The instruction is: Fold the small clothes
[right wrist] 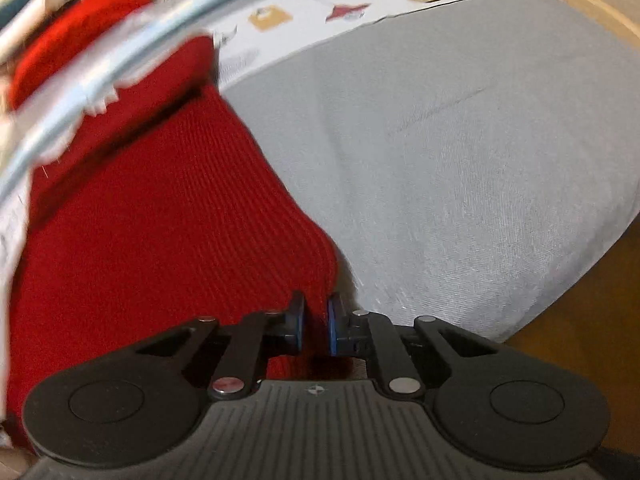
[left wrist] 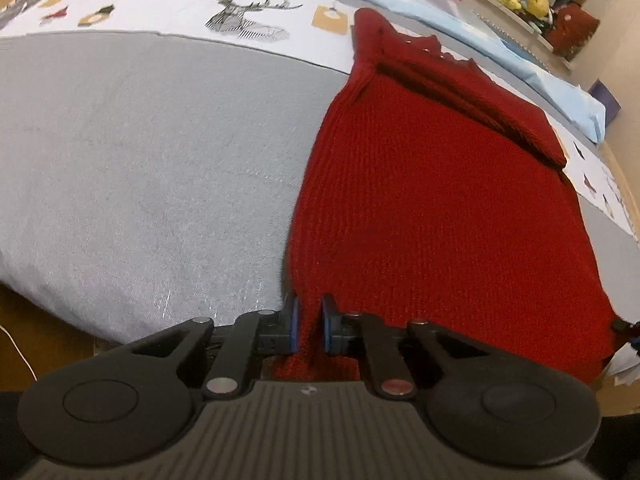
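Both corners pinched
Your left gripper (left wrist: 308, 322) and right gripper (right wrist: 316, 322) clamp the red knit sweater's (left wrist: 440, 208) near hem on the grey bed (left wrist: 140, 160).

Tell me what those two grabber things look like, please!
Both look the same. The left gripper and the right gripper are black plastic. Each has two short fingers with blue pads, jointed black link bars with round silver pins, and two big round discs at the sides. The grey body between them is ribbed with lines and has a tiny crosshair mark.
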Demonstrator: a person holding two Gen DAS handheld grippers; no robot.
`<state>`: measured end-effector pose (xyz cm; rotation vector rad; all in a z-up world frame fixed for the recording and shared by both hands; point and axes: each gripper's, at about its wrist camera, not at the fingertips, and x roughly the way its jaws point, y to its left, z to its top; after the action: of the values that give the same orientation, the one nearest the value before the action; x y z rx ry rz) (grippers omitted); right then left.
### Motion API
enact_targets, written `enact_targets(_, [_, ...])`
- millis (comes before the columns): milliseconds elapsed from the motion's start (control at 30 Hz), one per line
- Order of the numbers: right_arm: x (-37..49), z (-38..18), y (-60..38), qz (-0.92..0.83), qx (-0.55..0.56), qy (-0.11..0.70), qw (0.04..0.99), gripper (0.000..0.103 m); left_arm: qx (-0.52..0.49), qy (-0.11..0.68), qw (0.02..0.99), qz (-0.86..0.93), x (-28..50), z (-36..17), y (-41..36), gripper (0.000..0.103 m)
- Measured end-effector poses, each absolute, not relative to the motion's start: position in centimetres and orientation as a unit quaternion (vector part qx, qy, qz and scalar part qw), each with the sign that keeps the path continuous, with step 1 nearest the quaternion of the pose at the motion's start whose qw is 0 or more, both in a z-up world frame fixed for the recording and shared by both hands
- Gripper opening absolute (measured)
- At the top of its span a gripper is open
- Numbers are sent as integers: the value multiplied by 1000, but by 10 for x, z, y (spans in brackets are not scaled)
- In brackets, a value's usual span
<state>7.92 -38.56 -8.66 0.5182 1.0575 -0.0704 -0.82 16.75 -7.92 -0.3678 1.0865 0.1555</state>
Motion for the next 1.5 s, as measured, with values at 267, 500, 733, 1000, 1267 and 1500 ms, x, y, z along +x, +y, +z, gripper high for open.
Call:
enact_targets(267, [87, -103, -379, -43, 210, 543, 812, 25, -172, 545, 817, 77, -5, -93, 166, 18])
enact_targets(500, [83, -90, -376, -23, 208, 523, 826, 12, -151, 520, 838, 58, -5, -81, 158, 12])
enact_targets(733, [88, -102, -372, -33, 171, 554, 814, 20, -150, 547, 820, 73, -4, -95, 159, 17])
enact_targets(1000, [84, -96, -373, -22, 166, 544, 822, 13, -123, 536, 832, 68, -4, -90, 151, 13])
enact_targets(1267, [73, -51, -387, 17, 237, 454, 858, 10, -123, 482, 867, 14, -3, -38, 143, 10])
enact_targets(1500, [68, 23, -414, 88, 302, 364, 877, 10, -114, 410, 904, -40, -3, 48, 146, 9])
